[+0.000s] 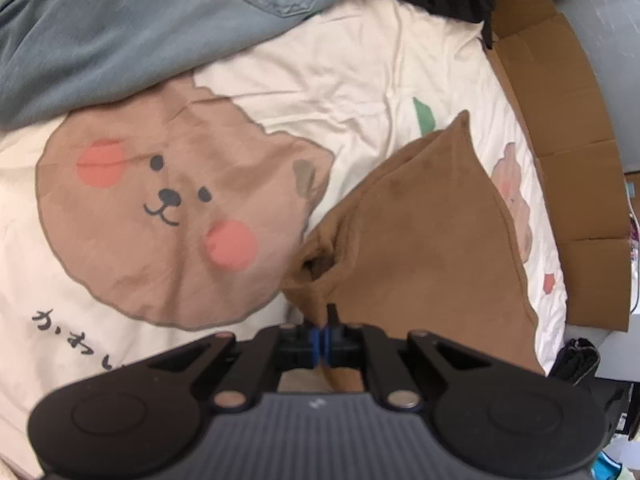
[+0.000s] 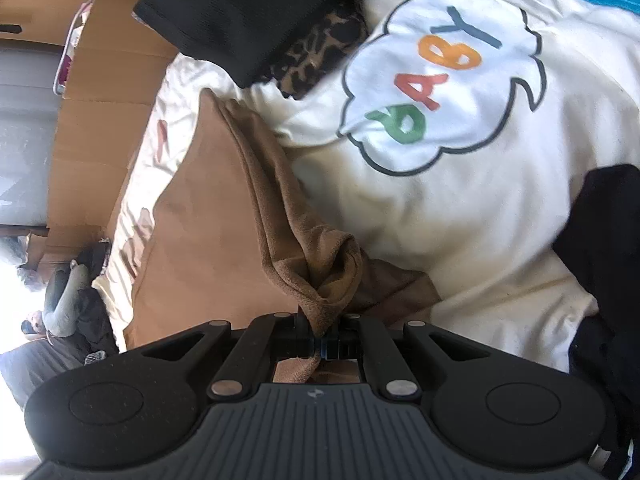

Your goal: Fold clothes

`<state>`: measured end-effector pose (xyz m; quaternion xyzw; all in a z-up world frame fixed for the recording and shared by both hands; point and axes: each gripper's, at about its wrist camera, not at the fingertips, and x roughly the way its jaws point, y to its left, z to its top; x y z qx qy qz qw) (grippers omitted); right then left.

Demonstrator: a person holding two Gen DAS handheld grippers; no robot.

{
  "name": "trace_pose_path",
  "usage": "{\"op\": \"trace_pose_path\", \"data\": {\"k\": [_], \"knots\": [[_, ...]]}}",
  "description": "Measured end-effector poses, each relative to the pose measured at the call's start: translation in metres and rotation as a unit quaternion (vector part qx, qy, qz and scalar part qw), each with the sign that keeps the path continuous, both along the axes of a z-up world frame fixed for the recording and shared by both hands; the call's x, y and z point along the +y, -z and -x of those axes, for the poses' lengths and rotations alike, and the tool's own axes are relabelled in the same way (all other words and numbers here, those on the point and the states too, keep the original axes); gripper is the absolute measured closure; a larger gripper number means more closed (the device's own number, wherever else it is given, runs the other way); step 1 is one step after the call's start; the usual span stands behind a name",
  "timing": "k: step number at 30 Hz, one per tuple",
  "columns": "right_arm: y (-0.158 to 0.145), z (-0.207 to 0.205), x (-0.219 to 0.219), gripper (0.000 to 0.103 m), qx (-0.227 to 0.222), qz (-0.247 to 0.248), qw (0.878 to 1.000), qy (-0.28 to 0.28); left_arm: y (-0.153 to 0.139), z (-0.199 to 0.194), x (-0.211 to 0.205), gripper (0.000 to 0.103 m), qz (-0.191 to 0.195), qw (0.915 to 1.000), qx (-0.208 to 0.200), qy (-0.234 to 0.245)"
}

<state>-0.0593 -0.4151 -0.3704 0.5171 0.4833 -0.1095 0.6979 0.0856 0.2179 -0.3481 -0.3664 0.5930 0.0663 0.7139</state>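
Left wrist view cuts off most of the brown garment (image 1: 416, 240): its near edge vanishes behind the black body of the left gripper (image 1: 322, 344), whose blue-tipped jaws are pressed together on a pinch of that edge. The cloth looks soft and matte, like suede or fleece, rising to a blunt point with a dark puckered fold on one side. It lies on a bed under a cream cover (image 1: 360, 72) printed with a round tan bear face (image 1: 172, 208), pink cheeks and a few dark characters partly hidden by the gripper. A grey-blue denim piece (image 1: 140, 20) with stitched seams spills off the top of the frame. Flat cardboard (image 1: 560, 128) lines the bed's far edge. From the right wrist, the right gripper (image 2: 320, 346) is clamped tight on a bunched, rolled hem of the same brown garment (image 2: 208, 216), its fuzzy nap plain to see. Beyond sit a cloud patch reading "BABY" (image 2: 440, 80), a black cloth (image 2: 248, 8) and a leopard-print scrap (image 2: 320, 56), both only partly visible.
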Motion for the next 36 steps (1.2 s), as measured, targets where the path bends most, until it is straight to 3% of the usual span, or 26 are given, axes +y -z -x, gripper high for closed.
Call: {"op": "trace_pose_path", "data": {"k": [7,24,27,31,36], "knots": [[0.012,-0.001,-0.002,0.102,0.015,0.006,0.999,-0.032,0.017,-0.002,0.002,0.100,-0.005,0.9998,0.016,0.008],[0.038,-0.001,0.002,0.101,0.044,0.004,0.998,-0.034,0.042,-0.003,0.001,0.099,-0.021,0.9990,0.040,0.001],[0.041,0.004,-0.002,0.095,0.059,-0.019,0.998,-0.005,0.045,-0.001,0.005,0.091,-0.014,0.9985,0.051,-0.015],[0.035,0.015,-0.011,0.076,0.074,-0.010,0.997,0.013,0.036,0.000,0.007,0.080,-0.029,0.9979,0.058,-0.006],[0.017,0.032,-0.024,0.073,0.069,0.003,0.997,0.044,0.013,0.003,0.016,0.080,-0.040,0.9982,0.044,-0.006]]}}
